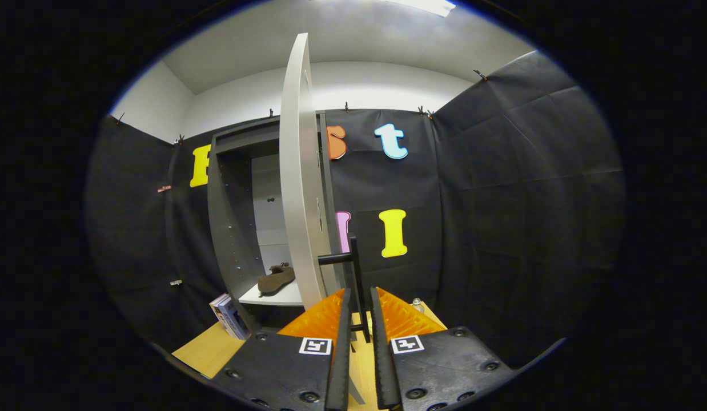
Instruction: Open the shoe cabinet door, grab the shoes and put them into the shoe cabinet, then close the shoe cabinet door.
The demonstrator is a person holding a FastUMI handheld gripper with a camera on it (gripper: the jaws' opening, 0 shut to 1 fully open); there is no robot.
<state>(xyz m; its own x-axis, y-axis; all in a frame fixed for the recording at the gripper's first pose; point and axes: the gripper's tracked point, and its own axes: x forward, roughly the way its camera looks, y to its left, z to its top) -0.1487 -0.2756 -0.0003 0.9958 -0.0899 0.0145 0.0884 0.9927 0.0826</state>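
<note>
Gripper view: handle in the jaws

Gripper [360,297] clenched on the slim black bar handle [356,274] of the tall white cabinet door [299,188], swung open. Brown suede shoe [276,278] rests on the grey cabinet's [231,228] white shelf [273,297].

The cabinet [239,222] stands on the table [208,348], against the booth wall. Its door [299,188] stands open, edge-on, directly ahead of the gripper [360,299]. The handle [356,279] projects from the door's right face. The handle's upright bar sits between the two fingers [388,311], which are nearly closed around it; contact cannot be confirmed. A shoe [276,278] lies on the shelf [273,295] inside the cabinet, left of the door. A box [229,315] leans against the cabinet's lower left corner.
</note>
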